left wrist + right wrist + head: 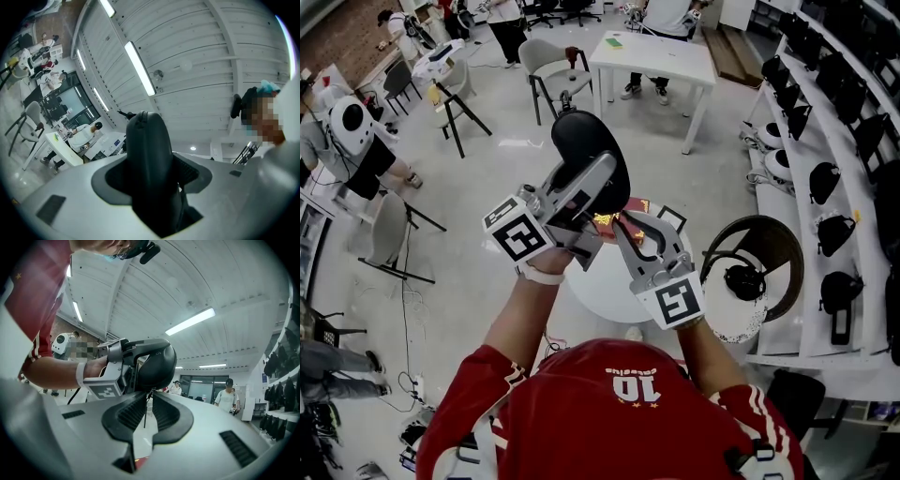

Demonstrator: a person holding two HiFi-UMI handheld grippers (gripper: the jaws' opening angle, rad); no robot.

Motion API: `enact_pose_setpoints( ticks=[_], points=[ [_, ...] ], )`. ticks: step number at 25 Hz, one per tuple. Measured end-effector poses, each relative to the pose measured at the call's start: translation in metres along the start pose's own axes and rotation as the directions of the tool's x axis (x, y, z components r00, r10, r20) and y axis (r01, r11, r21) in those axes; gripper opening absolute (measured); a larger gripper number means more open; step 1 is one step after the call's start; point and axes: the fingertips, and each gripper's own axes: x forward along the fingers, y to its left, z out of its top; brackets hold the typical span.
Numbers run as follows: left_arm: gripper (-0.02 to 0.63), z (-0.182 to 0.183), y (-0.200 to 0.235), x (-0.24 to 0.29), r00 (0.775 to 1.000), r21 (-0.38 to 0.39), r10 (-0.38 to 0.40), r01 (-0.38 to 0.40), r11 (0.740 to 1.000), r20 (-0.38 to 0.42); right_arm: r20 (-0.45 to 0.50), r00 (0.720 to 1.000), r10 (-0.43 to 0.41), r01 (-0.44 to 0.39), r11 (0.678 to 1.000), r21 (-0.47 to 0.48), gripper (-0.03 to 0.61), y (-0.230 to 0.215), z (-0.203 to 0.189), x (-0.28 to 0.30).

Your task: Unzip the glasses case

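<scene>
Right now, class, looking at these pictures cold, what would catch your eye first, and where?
A black glasses case held up mid-picture, clamped in the left hand-held gripper above a round white table. The right hand-held gripper sits at its lower end, jaws close on either side of the hanging zip pull.

Glasses case (pixel 581 136) in left tool (pixel 598 176), right tool (pixel 617 225) beside.

Your smooth oval zip-up glasses case (pixel 589 150) is plain matt black all over. Your left tongs (pixel 151 176) and right tongs (pixel 147 408) are pale grey with black ribbed pads. The left cube (pixel 517 232) and the right cube (pixel 679 302) are white, patterned with black squares. Your long-sleeved jersey (pixel 581 403) is red with white stripes and a white number. The round table (pixel 600 281) below is white, and the floor (pixel 487 169) is light grey.
</scene>
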Motion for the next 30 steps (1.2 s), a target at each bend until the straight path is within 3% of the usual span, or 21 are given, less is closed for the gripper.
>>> enact_pose_setpoints(
  ticks=[13,30],
  points=[
    [0.263,0.000,0.003,-0.002,1.000,0.016,0.030,-0.030,0.999,-0.007,-0.027,0.999,-0.037,0.037,0.999,0.003,0.015,-0.006,-0.001,0.001],
    [0.236,-0.026,0.018,-0.013,0.990,-0.040,0.047,-0.053,0.998,-0.131,-0.135,0.991,-0.001,-0.007,0.998,-0.058,0.017,-0.010,-0.023,-0.008]
  ],
)
